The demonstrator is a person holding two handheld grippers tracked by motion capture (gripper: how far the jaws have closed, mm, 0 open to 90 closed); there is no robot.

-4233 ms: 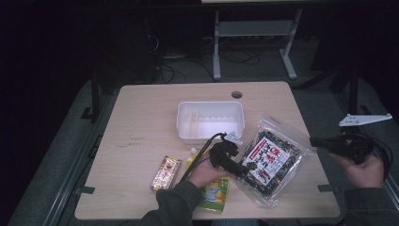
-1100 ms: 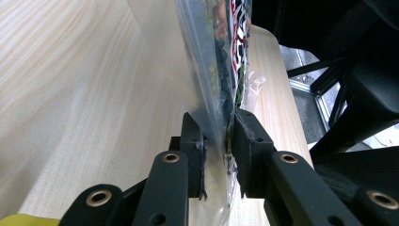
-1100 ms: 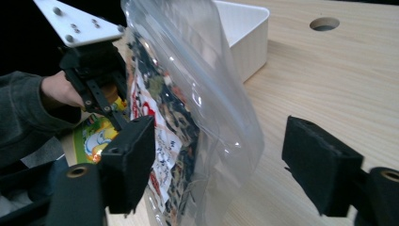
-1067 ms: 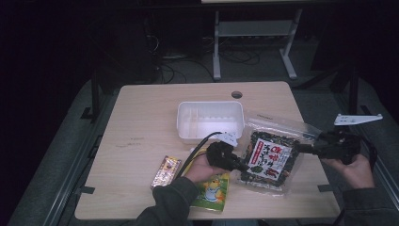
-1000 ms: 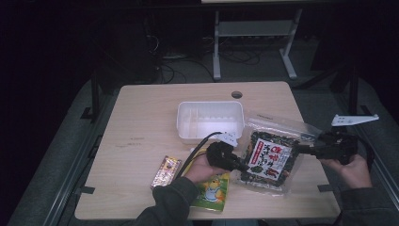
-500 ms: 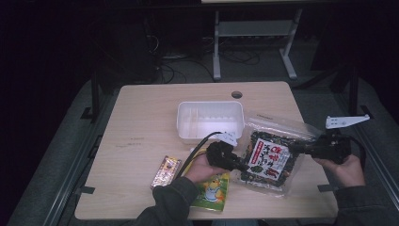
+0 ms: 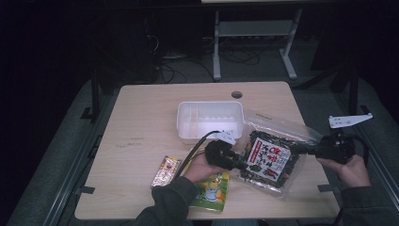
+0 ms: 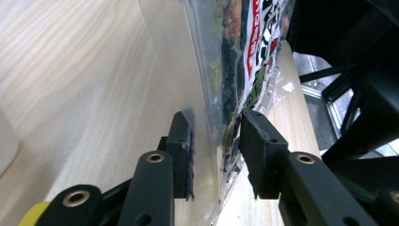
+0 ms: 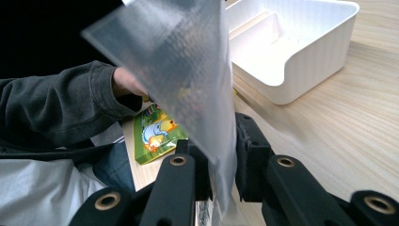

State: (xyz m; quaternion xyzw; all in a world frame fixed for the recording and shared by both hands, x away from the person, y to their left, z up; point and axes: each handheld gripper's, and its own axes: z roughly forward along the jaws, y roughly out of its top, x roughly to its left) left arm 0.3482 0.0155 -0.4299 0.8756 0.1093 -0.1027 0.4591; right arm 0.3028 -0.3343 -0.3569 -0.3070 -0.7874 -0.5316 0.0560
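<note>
A clear snack bag [image 7: 270, 160] with a dark label and red print lies at the table's front right, between my two grippers. My left gripper [image 7: 245, 164] reaches in from the bag's left. Its jaws have just been opening, and the bag's edge [image 8: 235, 56] stands between the pads with a gap on one side [image 8: 214, 132]. My right gripper [image 7: 301, 149] is at the bag's right end. Its jaws have just been closing, and they are now shut [image 9: 220, 141] on the clear film [image 9: 188, 61].
A white plastic tray [image 7: 188, 125] stands behind the bag, its wall [image 9: 301, 80] near the right gripper. A yellow-green packet [image 7: 214, 188] lies under the left forearm, with an orange bar packet [image 7: 165, 170] to its left. A cable hole [image 7: 236, 94] sits at the table's back.
The right gripper has come in from the table's right side to the bag's right end. The bag has shifted slightly. The left hand has stayed where it was.
</note>
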